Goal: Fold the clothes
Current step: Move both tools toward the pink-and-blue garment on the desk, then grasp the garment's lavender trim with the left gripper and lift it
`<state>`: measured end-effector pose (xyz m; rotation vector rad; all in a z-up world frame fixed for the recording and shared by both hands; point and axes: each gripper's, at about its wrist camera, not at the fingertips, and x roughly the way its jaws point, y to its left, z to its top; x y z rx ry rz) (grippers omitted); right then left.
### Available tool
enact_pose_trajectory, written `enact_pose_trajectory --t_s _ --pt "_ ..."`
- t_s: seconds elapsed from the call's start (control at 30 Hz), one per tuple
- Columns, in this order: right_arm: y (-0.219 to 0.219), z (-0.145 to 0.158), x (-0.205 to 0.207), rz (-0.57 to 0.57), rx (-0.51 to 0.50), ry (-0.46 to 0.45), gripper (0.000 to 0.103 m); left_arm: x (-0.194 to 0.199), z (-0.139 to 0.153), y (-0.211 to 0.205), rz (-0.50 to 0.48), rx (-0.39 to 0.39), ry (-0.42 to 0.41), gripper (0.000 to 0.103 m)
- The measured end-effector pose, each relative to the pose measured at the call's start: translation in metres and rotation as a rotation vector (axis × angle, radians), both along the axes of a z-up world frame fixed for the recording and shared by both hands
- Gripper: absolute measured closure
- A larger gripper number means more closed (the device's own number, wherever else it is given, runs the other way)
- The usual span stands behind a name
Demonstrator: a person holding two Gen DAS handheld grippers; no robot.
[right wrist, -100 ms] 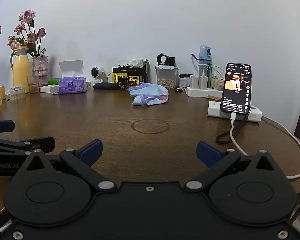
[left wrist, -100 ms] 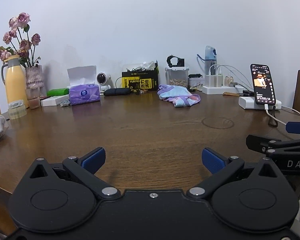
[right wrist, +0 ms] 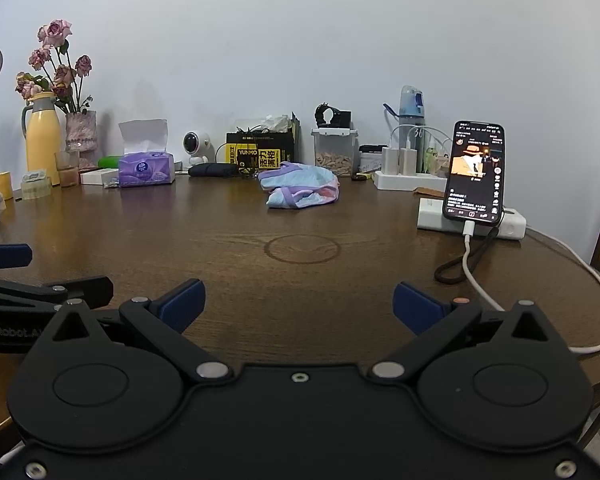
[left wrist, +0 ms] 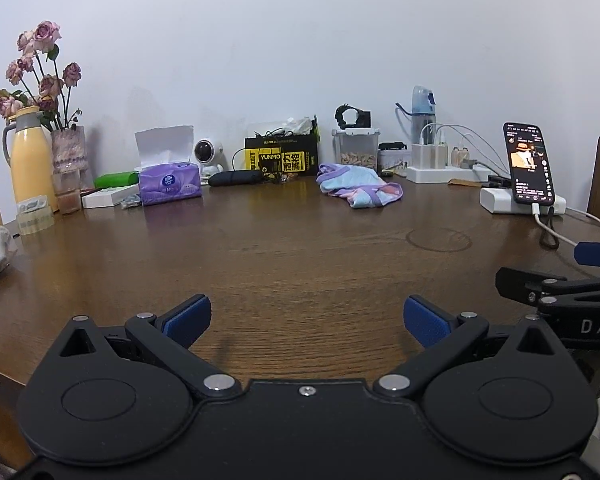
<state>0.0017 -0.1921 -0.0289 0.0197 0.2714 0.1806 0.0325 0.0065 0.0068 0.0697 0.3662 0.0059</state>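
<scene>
Left gripper (left wrist: 307, 320): jaws spread wide, nothing between the blue pads (left wrist: 188, 318); held low over the near edge of the wooden table (left wrist: 300, 256).

Right gripper (right wrist: 299, 306): likewise released, blue pads (right wrist: 184, 304) far apart, empty; held just beside the left one, each showing at the edge of the other's view.

Table, bare middle: one faint ring mark (right wrist: 302, 249) in the wood.

Garment (right wrist: 300, 190): a small crumpled piece in pale blue with lilac trim and a touch of pink, lying unfolded at the far side of the table, well apart from both grippers. What kind of garment it is cannot be told at this range.

Behind the garment: black and yellow box (right wrist: 260, 152); clear lidded container (right wrist: 334, 152) of pale pieces.

Right side: phone (right wrist: 474, 174), screen lit, propped against a white power bank (right wrist: 512, 226), white cable (right wrist: 540, 300) trailing toward the near edge. White power strip (right wrist: 404, 180) with chargers; blue water bottle (right wrist: 410, 108) behind it.

Left side: purple tissue pack (left wrist: 170, 182); small white camera (left wrist: 208, 154); yellow flask (left wrist: 30, 160); vase of faded roses (left wrist: 66, 148); roll of tape (left wrist: 34, 216).
</scene>
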Motion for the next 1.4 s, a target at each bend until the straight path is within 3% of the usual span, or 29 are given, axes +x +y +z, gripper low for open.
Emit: enact_pose_trajectory --t_s 0.17,0.33,0.47,0.6,0.7,0.8,0.93,1.07,1.17,1.3,1.4 --pt "-0.003 0.002 0.001 -0.013 -0.037 -0.075 0.001 0.045 0.009 0.009 -0.003 0.003 0.092 0.0" --pt "-0.031 0.015 0.04 -0.069 0.008 -0.078 0.001 0.091 0.019 0.018 -0.007 0.007 0.182 0.0" --pt "-0.056 0.022 0.067 -0.089 0.103 -0.019 0.001 0.122 0.027 0.01 0.002 0.065 0.122 0.0" --pt "-0.059 0.019 0.084 -0.085 0.112 0.022 0.001 0.152 0.035 0.007 -0.007 -0.018 0.148 0.0" --pt "-0.061 0.022 0.101 -0.062 0.134 0.116 0.001 0.183 0.041 -0.007 0.026 -0.027 0.16 0.0" --pt "-0.056 0.024 0.111 -0.056 0.09 0.117 0.001 0.209 0.042 -0.022 -0.043 -0.045 0.178 0.0" --pt "-0.053 0.029 0.122 -0.044 0.049 0.082 0.001 0.247 0.04 -0.036 -0.155 -0.088 0.281 0.0" --pt "-0.053 0.032 0.126 -0.023 0.05 0.068 0.001 0.263 0.035 -0.046 -0.093 -0.058 0.258 0.0" --pt "-0.054 0.032 0.129 -0.001 0.061 0.069 0.001 0.28 0.031 -0.05 -0.05 -0.109 0.223 0.0" --pt "-0.054 0.031 0.138 0.034 0.054 0.089 0.001 0.322 0.033 -0.051 0.014 -0.175 0.29 0.0" --pt "-0.053 0.031 0.138 0.045 0.045 0.086 0.001 0.358 0.033 -0.047 0.113 -0.211 0.261 0.0"
